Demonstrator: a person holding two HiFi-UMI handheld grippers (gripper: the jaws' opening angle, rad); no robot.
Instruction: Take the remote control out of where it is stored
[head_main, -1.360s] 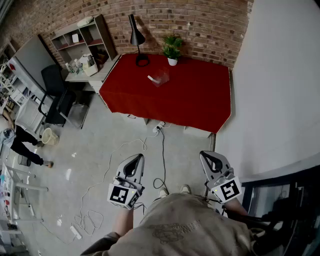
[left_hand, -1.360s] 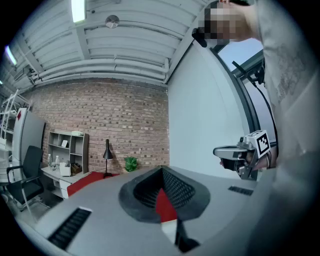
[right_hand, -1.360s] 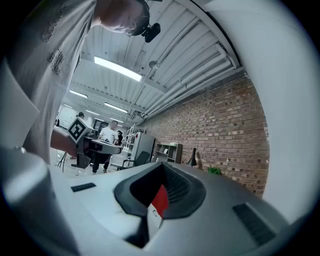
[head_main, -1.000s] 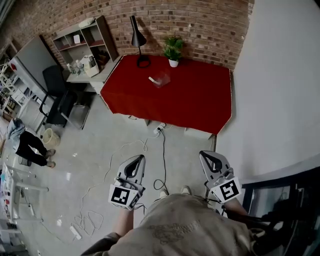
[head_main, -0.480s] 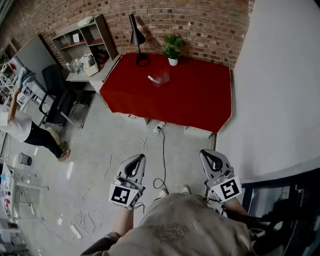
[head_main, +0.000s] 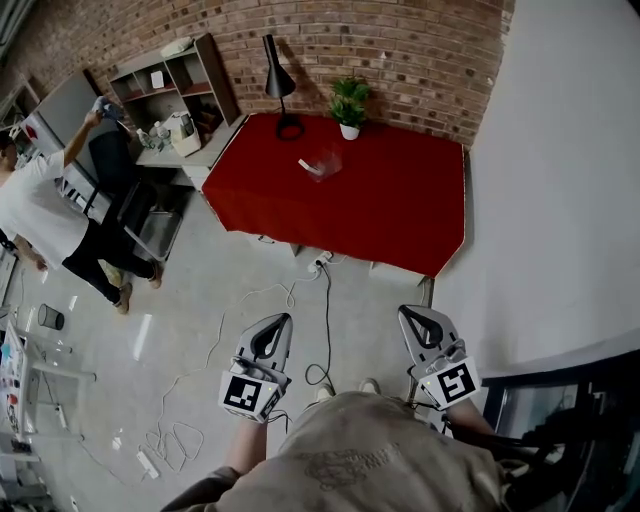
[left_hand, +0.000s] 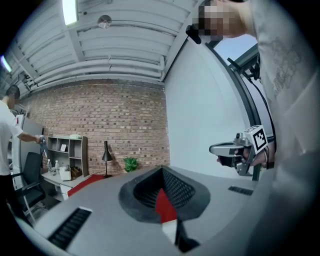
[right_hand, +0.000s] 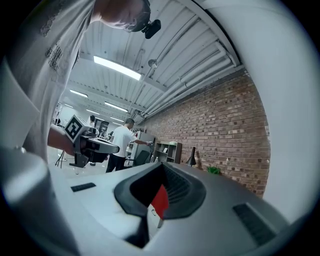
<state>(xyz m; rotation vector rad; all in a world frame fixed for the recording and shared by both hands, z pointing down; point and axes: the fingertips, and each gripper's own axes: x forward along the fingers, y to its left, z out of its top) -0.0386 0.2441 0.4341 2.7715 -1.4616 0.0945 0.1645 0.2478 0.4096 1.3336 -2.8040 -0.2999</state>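
A red table (head_main: 390, 210) stands against the brick wall, well ahead of me. On it sits a clear container (head_main: 327, 160) with a small white oblong thing (head_main: 309, 166) at its left side; whether that is the remote control is too small to tell. My left gripper (head_main: 273, 334) and right gripper (head_main: 419, 324) hang level over the floor in front of my body, far short of the table. Both are shut with nothing between the jaws. The left gripper view shows the right gripper (left_hand: 234, 149), and the right gripper view shows the left gripper (right_hand: 97, 146).
A black desk lamp (head_main: 279, 82) and a potted plant (head_main: 348, 101) stand at the table's back edge. A grey shelf unit (head_main: 172, 84), a desk and an office chair (head_main: 128, 200) are at the left, where a person (head_main: 45, 215) reaches up. Cables (head_main: 326, 310) trail over the floor. A white wall (head_main: 560, 170) is on the right.
The person at the left has walked toward the shelf and now stands upright with an arm raised. Both grippers have stayed where they were, still shut.
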